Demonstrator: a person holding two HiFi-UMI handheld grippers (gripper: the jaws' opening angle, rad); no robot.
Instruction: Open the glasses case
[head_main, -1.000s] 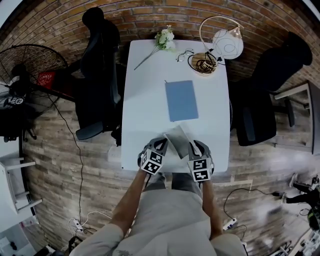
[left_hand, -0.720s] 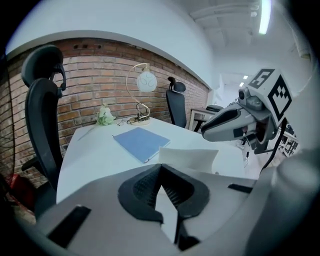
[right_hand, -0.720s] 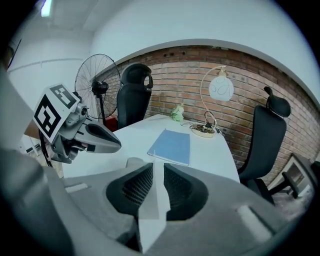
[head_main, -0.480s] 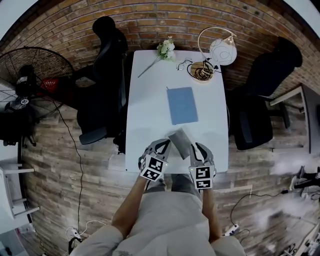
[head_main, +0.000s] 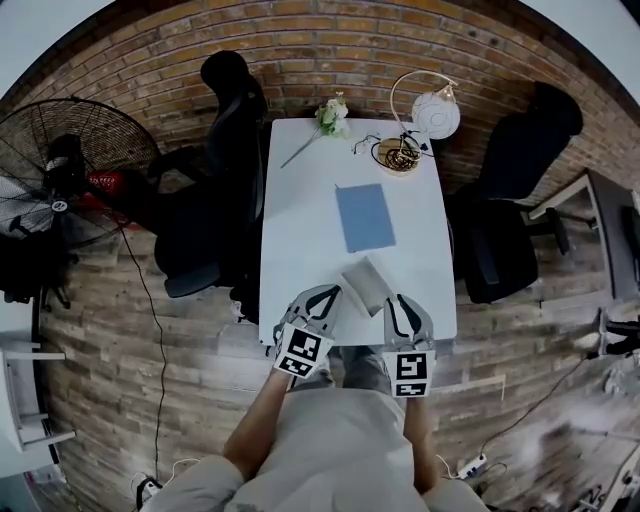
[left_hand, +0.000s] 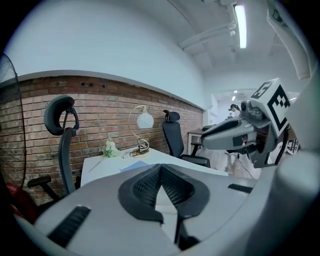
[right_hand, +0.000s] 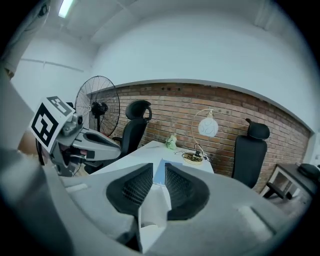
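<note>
Two tongs sit nearest the person: the left gripper (head_main: 330, 296) and the right gripper (head_main: 398, 305) each clench one side of the pale glasses case (head_main: 365, 285), just short of the blue notebook (head_main: 364, 216). Beyond the notebook are a flower sprig (head_main: 331, 115) and a desk lamp (head_main: 437, 113).

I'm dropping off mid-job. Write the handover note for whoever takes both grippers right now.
Left gripper: shut on the left end of the glasses case.
Right gripper: shut on the case's right end.
Case: held between both grippers over the near edge of the table. The blue notebook lies beyond it on the table.
Done: case gripped from both sides.
Left: no opening shows yet. Next is probably to work the lid free while one gripper holds the body steady.
</note>
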